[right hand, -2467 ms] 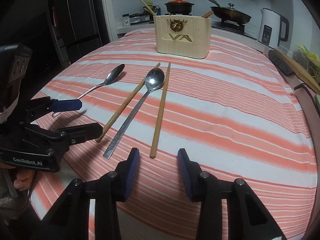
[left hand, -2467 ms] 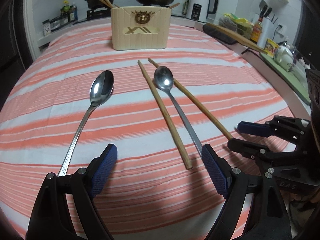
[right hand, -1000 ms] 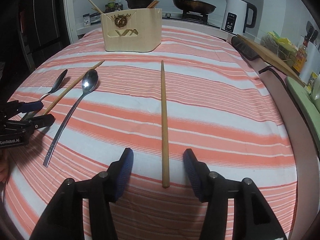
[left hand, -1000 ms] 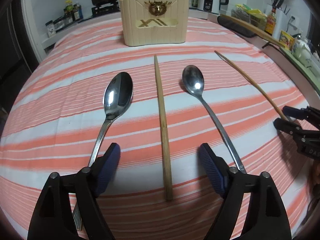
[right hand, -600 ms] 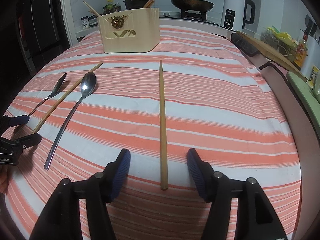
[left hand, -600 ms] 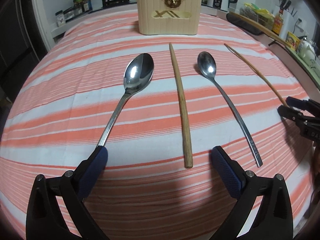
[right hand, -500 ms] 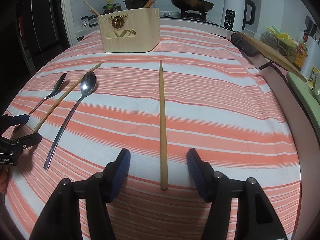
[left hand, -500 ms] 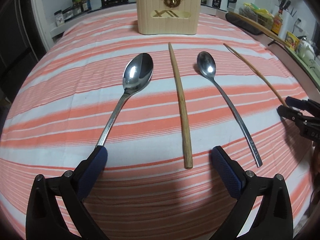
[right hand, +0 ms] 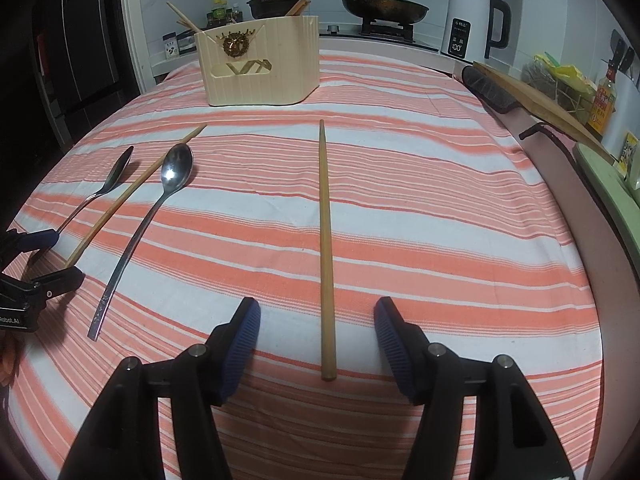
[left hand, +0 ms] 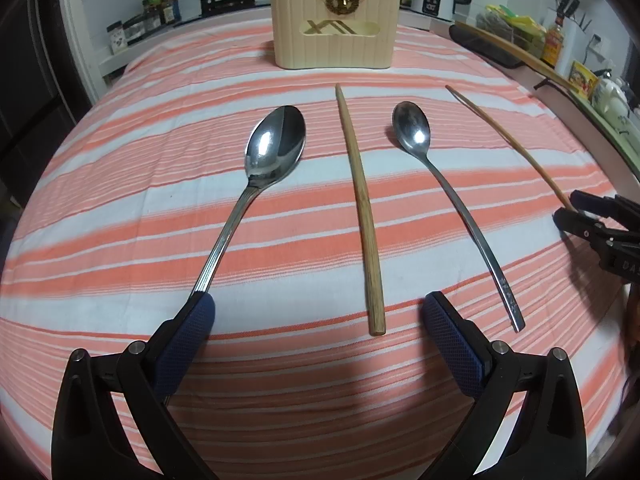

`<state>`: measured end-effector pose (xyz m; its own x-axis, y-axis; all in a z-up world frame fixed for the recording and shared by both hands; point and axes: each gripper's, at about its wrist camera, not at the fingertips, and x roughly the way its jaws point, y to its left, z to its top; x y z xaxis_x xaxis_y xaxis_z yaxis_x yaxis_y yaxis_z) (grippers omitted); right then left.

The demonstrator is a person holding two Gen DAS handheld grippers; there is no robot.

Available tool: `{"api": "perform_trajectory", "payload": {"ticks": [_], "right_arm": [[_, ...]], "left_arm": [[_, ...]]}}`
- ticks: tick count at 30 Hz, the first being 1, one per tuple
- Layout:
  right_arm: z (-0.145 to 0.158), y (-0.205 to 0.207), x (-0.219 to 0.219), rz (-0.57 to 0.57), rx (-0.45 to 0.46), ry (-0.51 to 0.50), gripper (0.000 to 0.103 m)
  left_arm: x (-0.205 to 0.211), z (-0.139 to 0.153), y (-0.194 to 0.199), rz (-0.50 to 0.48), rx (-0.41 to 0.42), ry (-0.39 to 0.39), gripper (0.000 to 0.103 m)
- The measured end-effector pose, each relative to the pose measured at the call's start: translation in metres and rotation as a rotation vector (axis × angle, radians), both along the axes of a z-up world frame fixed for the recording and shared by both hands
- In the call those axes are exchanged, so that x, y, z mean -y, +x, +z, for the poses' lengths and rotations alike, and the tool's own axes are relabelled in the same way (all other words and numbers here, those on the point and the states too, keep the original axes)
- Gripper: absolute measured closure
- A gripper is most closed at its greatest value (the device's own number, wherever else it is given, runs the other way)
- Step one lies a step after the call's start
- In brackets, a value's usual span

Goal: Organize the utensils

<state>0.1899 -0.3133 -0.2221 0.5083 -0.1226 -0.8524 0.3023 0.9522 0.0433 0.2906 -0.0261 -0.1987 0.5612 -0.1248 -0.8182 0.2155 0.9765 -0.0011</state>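
Orange-and-white striped tablecloth (left hand: pixel 120 184) carries, left to right: large steel spoon (left hand: pixel 256 184), wooden chopstick (left hand: pixel 362 208), small steel spoon (left hand: pixel 444 184), second chopstick (right hand: pixel 326 240). Left gripper (left hand: pixel 318 312) gapes wide, straddling the first chopstick's near end, its left pad beside the large spoon's handle; right gripper (right hand: pixel 318 320) gapes around the second chopstick's near end. Cream utensil holder (left hand: pixel 335 36) stands beyond.

Left tool (right hand: pixel 42 258) body: "Robot.AI", start cut off. Kettle (right hand: pixel 472 22) display: "100".

Two steel spoons (left hand: pixel 276 148) (left hand: pixel 412 130) and two wooden chopsticks (left hand: pixel 360 208) (right hand: pixel 326 240) lie flat, alternating, mid-counter, handles toward its near edge. A cream utensil holder (left hand: pixel 334 24) stands upright near the far edge.
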Motion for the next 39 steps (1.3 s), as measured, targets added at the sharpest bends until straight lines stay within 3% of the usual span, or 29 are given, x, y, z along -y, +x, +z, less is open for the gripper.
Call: {"api": "perform_trajectory", "payload": {"ticks": [8, 12, 15, 17, 19, 25, 32, 33, 35, 36, 37, 38, 39], "right_arm": [[0.0, 0.0, 0.0, 0.0, 0.0, 0.002, 0.041], [0.0, 0.0, 0.0, 0.0, -0.001, 0.001, 0.041], [0.0, 0.0, 0.0, 0.001, -0.002, 0.001, 0.041], [0.0, 0.0, 0.0, 0.001, -0.002, 0.001, 0.041], [0.0, 0.0, 0.0, 0.0, -0.001, 0.002, 0.041], [0.004, -0.005, 0.004, -0.016, 0.021, 0.032, 0.041], [0.007, -0.023, 0.0, 0.002, 0.009, 0.046, 0.041], [0.008, -0.024, -0.005, 0.015, 0.011, 0.04, 0.042], [0.007, -0.024, -0.009, 0.011, 0.022, 0.025, 0.052], [0.007, -0.024, -0.01, -0.005, 0.026, 0.012, 0.056], [0.006, -0.024, -0.01, -0.022, 0.023, -0.007, 0.064], [0.007, -0.024, -0.01, -0.031, 0.019, -0.016, 0.08], [0.007, -0.023, -0.01, -0.032, 0.015, -0.017, 0.088]], "left_arm": [[-0.001, 0.001, -0.003, -0.012, 0.0, -0.015, 0.001], [-0.015, 0.011, -0.016, -0.081, 0.043, -0.186, 0.001], [-0.022, 0.017, -0.02, -0.083, 0.073, -0.231, 0.001], [-0.015, 0.019, -0.022, -0.092, 0.083, -0.199, 0.003], [-0.004, 0.019, -0.024, -0.104, 0.094, -0.137, 0.014], [0.02, 0.008, -0.019, -0.113, 0.058, -0.01, 0.028], [0.016, 0.007, -0.017, -0.093, 0.049, -0.022, 0.033], [0.016, 0.007, -0.018, -0.098, 0.052, -0.022, 0.038], [0.016, 0.008, -0.019, -0.096, 0.058, -0.026, 0.048], [0.015, 0.009, -0.019, -0.089, 0.061, -0.028, 0.06], [0.015, 0.01, -0.019, -0.081, 0.063, -0.033, 0.085], [0.014, 0.01, -0.018, -0.075, 0.06, -0.045, 0.098], [0.014, 0.011, -0.017, -0.069, 0.058, -0.058, 0.098]]}}
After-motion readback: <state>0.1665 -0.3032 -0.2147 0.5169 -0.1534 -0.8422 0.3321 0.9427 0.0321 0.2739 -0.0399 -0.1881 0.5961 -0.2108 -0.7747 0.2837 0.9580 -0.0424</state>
